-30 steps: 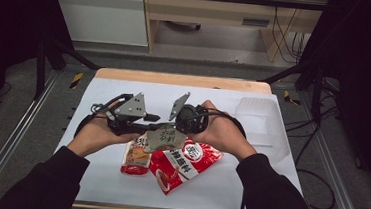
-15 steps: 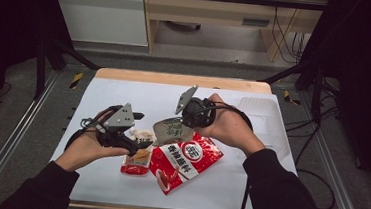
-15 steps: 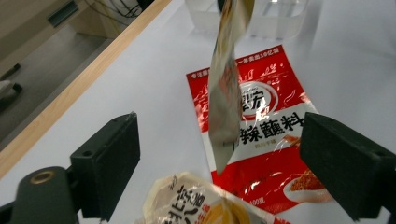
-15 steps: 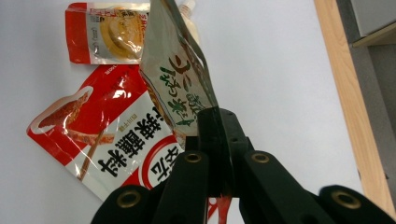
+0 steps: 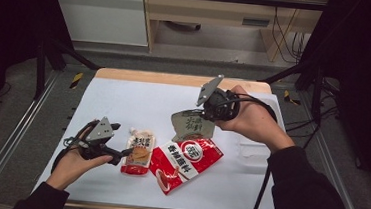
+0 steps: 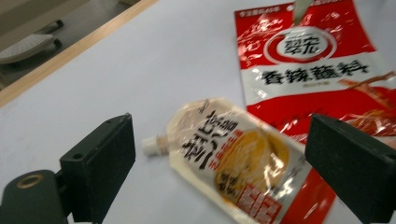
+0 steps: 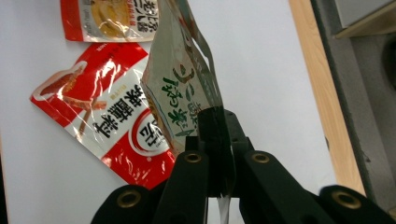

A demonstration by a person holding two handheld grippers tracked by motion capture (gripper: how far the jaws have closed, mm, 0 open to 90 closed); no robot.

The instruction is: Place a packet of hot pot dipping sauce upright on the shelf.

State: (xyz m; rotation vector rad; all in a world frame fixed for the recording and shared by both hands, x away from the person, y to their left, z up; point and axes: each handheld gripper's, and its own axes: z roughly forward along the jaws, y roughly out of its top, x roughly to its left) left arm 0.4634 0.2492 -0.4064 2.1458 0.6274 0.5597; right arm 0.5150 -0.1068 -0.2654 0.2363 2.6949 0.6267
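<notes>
High view: right hand-held gripper (image 5: pixel 204 112) is clamped on the top edge of a grey-green sachet (image 5: pixel 191 126), holding it clear of the table (image 5: pixel 123 99), likely to move it aside. Sachet hangs tilted, foil-like, with green script on it. Left hand-held gripper (image 5: pixel 119 155) has just been opening, jaws wide with nothing gripped, just beside the spouted sauce pouch (image 5: pixel 138 152), which lies flat touching the red seasoning packet (image 5: pixel 185 159).

Red-white sauce packet (image 5: pixel 185 162); cream-orange spout pouch (image 5: pixel 138 152); silver-green pouch (image 5: pixel 190 125); white table (image 5: pixel 123 99).
</notes>
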